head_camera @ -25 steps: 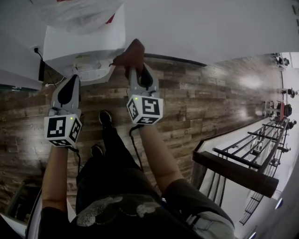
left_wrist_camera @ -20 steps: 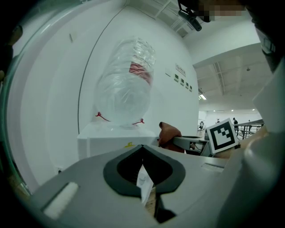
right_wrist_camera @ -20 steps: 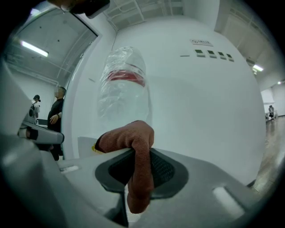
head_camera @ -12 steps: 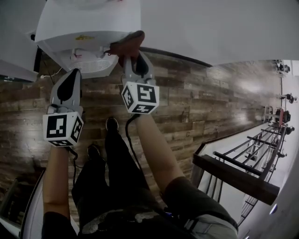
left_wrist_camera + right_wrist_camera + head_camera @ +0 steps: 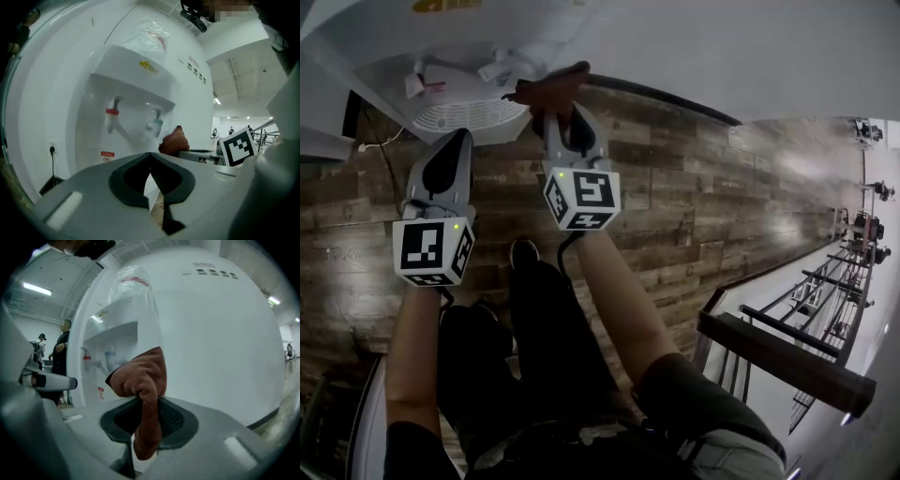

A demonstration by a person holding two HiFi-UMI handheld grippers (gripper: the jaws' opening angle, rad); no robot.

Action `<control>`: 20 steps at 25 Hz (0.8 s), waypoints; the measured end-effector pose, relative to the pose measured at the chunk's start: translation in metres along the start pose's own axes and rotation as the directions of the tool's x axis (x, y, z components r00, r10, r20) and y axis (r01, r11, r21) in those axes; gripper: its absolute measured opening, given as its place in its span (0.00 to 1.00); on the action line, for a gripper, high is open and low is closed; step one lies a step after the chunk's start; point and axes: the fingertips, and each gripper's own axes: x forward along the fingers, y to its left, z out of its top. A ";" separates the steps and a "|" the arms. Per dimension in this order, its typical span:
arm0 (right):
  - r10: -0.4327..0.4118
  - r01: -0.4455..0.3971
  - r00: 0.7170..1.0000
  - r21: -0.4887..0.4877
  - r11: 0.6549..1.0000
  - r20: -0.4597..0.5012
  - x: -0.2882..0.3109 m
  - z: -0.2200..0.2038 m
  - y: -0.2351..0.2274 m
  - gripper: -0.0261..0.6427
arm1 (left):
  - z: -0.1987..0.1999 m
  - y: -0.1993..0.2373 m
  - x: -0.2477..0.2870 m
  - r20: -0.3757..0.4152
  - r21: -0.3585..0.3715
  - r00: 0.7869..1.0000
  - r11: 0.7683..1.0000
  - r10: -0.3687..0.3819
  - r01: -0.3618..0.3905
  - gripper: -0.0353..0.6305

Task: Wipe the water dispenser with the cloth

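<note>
The white water dispenser (image 5: 450,56) stands against the wall at upper left, with a red tap (image 5: 111,117), a blue tap (image 5: 156,124) and a drip tray (image 5: 461,114). My right gripper (image 5: 561,105) is shut on a brown cloth (image 5: 551,86), which sits at the dispenser's right front corner. In the right gripper view the cloth (image 5: 143,376) bulges out above the jaws and hangs down between them, in front of the dispenser's side (image 5: 126,329). My left gripper (image 5: 456,139) hovers below the drip tray with its jaws together and nothing between them.
A bagged bottle (image 5: 132,282) tops the dispenser. A power cable and socket (image 5: 52,151) sit low on the wall at its left. Wooden plank floor (image 5: 675,187) lies below, with the person's shoes (image 5: 525,251) on it. A metal railing (image 5: 806,319) runs at the right. People stand far off (image 5: 62,350).
The head view has dropped lower, so the dispenser's taps and drip tray now show from beneath. Both grippers edged up and closer; the cloth stays at the dispenser's right corner.
</note>
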 end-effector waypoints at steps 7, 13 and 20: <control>-0.002 0.002 1.000 -0.017 1.000 0.000 0.020 -0.089 -0.004 0.15 | -0.088 0.033 0.009 -0.004 0.028 1.000 1.000 -0.013 0.013 0.08; 0.013 -0.011 0.999 -0.046 0.999 0.040 0.030 -0.143 -0.003 0.15 | -0.152 0.038 0.016 -0.009 0.153 0.999 0.987 -0.049 0.050 0.08; 0.018 -0.016 1.000 -0.084 0.996 0.020 0.049 -0.222 -0.008 0.15 | -0.227 0.048 0.045 -0.020 0.164 0.990 0.976 -0.139 0.140 0.08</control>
